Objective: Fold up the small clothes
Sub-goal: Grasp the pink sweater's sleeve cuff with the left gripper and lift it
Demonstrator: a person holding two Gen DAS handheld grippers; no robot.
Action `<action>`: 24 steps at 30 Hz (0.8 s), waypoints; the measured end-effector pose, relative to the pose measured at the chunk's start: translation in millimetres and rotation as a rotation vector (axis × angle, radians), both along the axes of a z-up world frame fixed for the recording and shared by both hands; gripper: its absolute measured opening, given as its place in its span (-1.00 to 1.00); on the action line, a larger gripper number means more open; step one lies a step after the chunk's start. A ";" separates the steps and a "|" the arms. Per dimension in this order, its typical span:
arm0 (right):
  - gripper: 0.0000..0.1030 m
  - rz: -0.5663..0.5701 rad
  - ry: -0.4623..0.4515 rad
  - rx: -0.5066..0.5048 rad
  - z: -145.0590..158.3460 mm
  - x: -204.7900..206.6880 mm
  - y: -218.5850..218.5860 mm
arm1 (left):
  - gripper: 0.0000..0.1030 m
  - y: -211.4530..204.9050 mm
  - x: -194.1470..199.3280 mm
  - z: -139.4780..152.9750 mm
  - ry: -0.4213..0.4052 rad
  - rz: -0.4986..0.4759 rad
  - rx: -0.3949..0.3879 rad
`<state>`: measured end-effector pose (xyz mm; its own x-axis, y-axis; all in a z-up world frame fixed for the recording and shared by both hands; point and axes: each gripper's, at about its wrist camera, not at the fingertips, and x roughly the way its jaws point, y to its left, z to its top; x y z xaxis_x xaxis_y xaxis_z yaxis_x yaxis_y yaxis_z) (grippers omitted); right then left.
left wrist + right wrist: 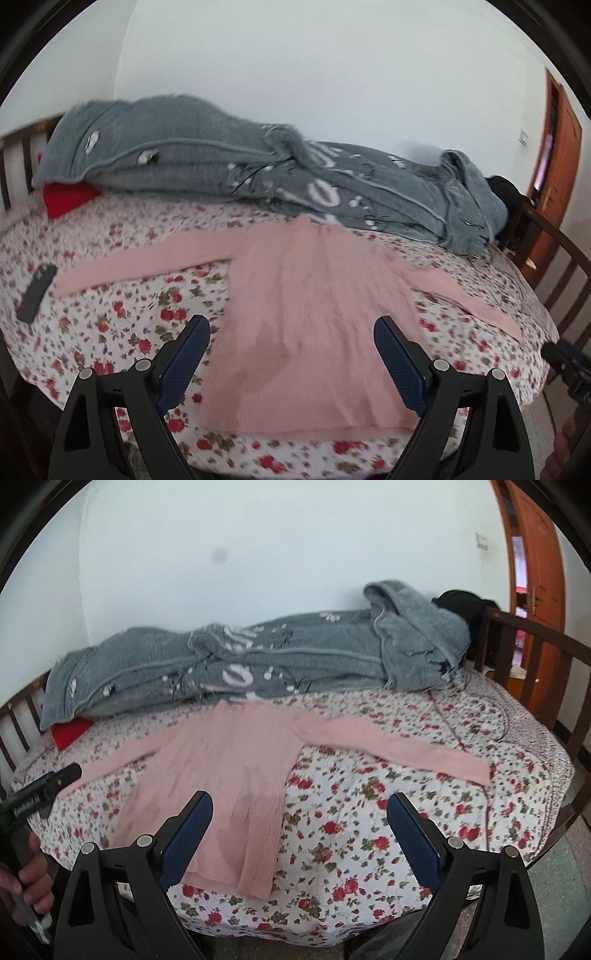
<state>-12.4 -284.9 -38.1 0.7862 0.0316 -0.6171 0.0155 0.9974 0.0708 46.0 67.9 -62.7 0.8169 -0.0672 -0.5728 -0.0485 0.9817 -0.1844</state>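
Sweater: the pink sweater [317, 317] lies flat on the bed, body smoothed and both sleeves spread out to the sides, hem toward the person. Judged, this is the layout wanted for folding: sleeves can be turned in over the body first.
Sleeves: the left sleeve [144, 264] reaches toward a dark phone-like object [36, 293]; the right sleeve [399, 749] runs out over bare sheet. Neither is folded yet.
Left claw: the left claw [291, 363] hangs above the hem end of the body, jaws wide apart, gripping nothing. It looks poised over the body so it can go to the left sleeve or shoulder.
Right claw: the right claw [299, 843] is also spread open and empty, set off the sweater's right edge over the sheet, below the right sleeve. Judged, it sits on its own side to take that sleeve.
Stage: no fold has begun, going by the flat garment.
Bed: the floral sheet [369, 834] gives a soft, broad surface; a pinch may catch sheet with knit.
Blanket: the grey blanket [229, 173] is heaped along the wall just behind the collar, leaving the front free. A red item [68, 197] peeks out beneath it.
Hand: a hand [31, 882] holds the left tool's grip at the right view's edge.
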 end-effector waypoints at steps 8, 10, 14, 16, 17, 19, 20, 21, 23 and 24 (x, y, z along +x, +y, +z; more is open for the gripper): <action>0.82 0.060 0.041 -0.067 -56.9 43.8 37.3 | 0.73 107.0 49.3 -78.6 0.098 0.135 -0.061; 0.82 0.070 0.059 -0.062 -68.4 51.8 46.5 | 0.73 136.7 55.6 -90.6 0.104 0.198 -0.072; 0.82 0.085 0.126 -0.044 -89.1 69.1 60.1 | 0.73 205.4 62.7 -108.7 0.113 0.299 -0.162; 0.82 0.089 0.142 -0.046 -95.3 75.0 65.7 | 0.72 235.4 64.7 -116.8 0.105 0.349 -0.213; 0.82 0.086 0.148 -0.049 -97.3 77.5 67.1 | 0.71 251.4 65.7 -122.4 0.105 0.368 -0.247; 0.82 0.079 0.154 -0.048 -100.2 82.2 70.1 | 0.60 275.4 72.6 -134.4 0.114 0.383 -0.309; 0.82 0.074 0.159 -0.046 -101.7 84.1 70.7 | 0.56 287.9 74.7 -141.5 0.120 0.398 -0.347; 0.82 0.067 0.169 -0.043 -103.4 85.4 70.2 | 0.44 297.1 75.9 -147.3 0.115 0.408 -0.379; 0.82 0.051 0.186 -0.034 -107.9 89.1 71.6 | 0.34 314.1 78.7 -155.9 0.095 0.414 -0.430; 0.82 0.047 0.195 -0.027 -110.5 90.4 72.0 | 0.29 318.0 80.2 -156.6 0.083 0.416 -0.439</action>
<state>78.1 -212.9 -148.6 0.6497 0.0471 -0.7587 -0.0204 0.9988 0.0445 126.1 385.9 -219.4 0.7791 0.0033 -0.6268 -0.4431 0.7102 -0.5471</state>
